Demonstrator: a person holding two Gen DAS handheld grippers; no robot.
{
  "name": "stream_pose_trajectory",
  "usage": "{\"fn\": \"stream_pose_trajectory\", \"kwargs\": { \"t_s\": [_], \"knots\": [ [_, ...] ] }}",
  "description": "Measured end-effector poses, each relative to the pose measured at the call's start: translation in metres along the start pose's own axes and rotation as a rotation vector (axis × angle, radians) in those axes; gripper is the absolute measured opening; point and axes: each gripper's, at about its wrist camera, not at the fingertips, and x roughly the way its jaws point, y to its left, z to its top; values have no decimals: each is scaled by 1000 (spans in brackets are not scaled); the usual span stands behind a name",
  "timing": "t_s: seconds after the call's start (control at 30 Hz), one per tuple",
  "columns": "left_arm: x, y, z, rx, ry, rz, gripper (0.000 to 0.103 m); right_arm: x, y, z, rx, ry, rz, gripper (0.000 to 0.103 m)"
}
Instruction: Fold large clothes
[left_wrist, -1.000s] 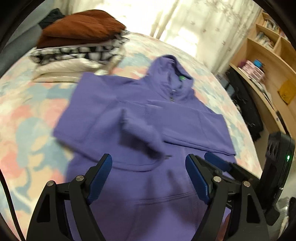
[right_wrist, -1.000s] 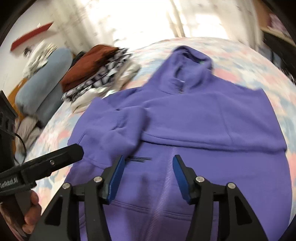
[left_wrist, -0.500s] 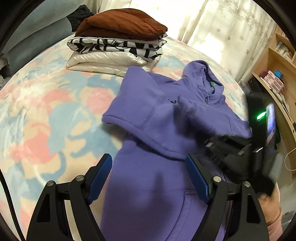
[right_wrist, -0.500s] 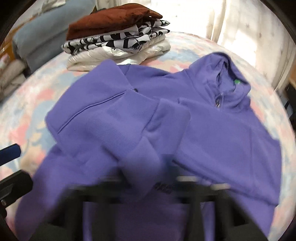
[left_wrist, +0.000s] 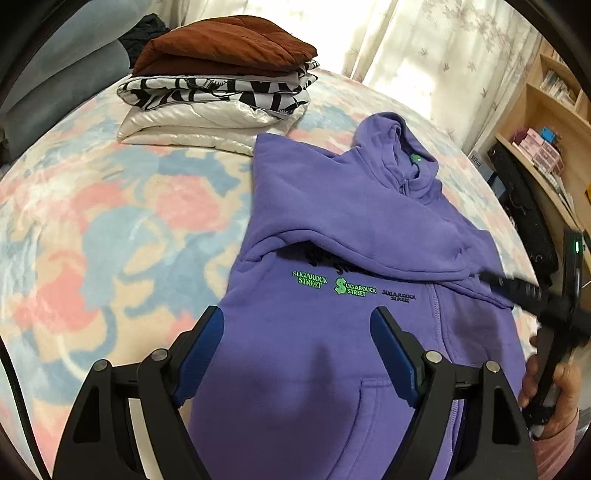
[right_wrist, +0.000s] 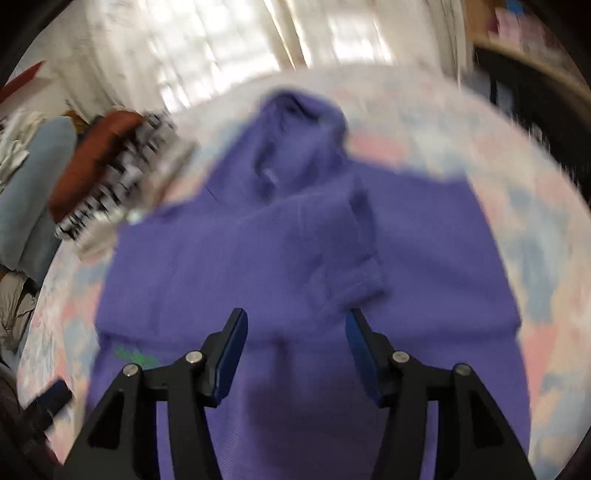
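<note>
Right hand-held gripper (right_wrist: 295, 332) just reopened, empty; blurred hoodie (right_wrist: 295, 229) sleeves seemingly folded inward

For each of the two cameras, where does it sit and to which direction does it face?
Left wrist: on the left gripper, facing down at the purple hoodie on the bed; a hand shows at right.
Right wrist: on the right gripper, facing down over the hoodie; blurred.
Shared: hoodie, stack of folded clothes, curtains.
</note>
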Motion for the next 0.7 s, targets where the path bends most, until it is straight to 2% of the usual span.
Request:
{"fn": "stream_pose_trajectory", "kwargs": {
  "t_s": [0.13, 0.3, 0.5, 0.7],
  "knots": [
    [15, 3, 25, 16, 18, 20, 80, -5, -43, -12, 65, 24, 18, 56],
    [52, 15, 67, -12, 52, 71, 80, -2, -74, 11, 166, 11, 110, 60],
    [105, 39, 107, -63, 97, 61, 80, 43, -77, 56, 174, 29, 191, 60],
    [151, 52, 119, -80, 151, 42, 80, 91, -71, 81, 163, 55, 216, 60]
  ]
}}
